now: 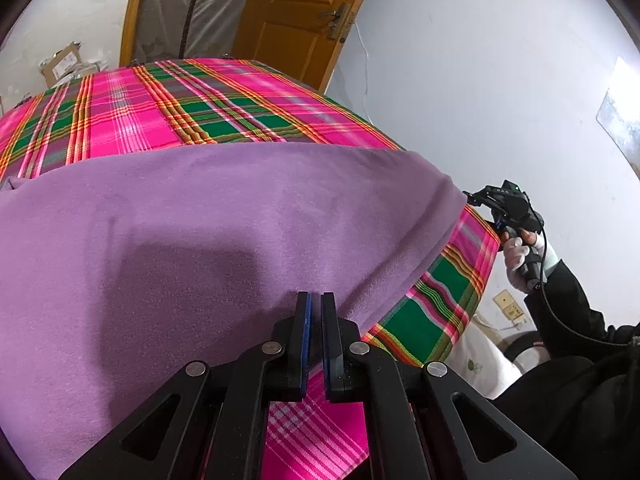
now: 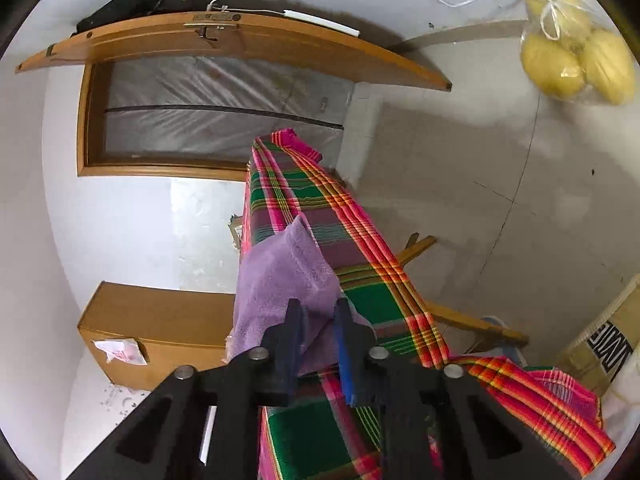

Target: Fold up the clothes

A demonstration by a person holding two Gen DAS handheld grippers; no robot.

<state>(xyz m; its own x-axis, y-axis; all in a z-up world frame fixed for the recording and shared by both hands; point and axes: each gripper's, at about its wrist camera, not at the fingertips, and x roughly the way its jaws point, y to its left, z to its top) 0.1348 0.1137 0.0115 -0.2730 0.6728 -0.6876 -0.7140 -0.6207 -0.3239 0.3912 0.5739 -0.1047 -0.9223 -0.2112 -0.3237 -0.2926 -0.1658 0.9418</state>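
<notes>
A purple fleece cloth [image 1: 200, 220] lies spread over a table covered with a pink and green plaid tablecloth [image 1: 160, 108]. My left gripper [image 1: 316, 300] sits at the cloth's near edge, its fingers almost together and shut on that edge. At the cloth's far right corner is my right gripper [image 1: 470, 197], held by a gloved hand [image 1: 516, 256]. In the right wrist view the right gripper [image 2: 319, 308] is open by a narrow gap, and the corner of the purple cloth [image 2: 280, 276] lies between its fingers over the plaid tablecloth [image 2: 360, 292].
An orange wooden door [image 1: 296, 12] stands behind the table, with a cardboard box [image 1: 64, 62] at the back left. A white wall runs to the right. A wooden cabinet [image 2: 160, 320], a bag of yellow fruit [image 2: 576, 56] and another box [image 2: 608, 332] surround the table end.
</notes>
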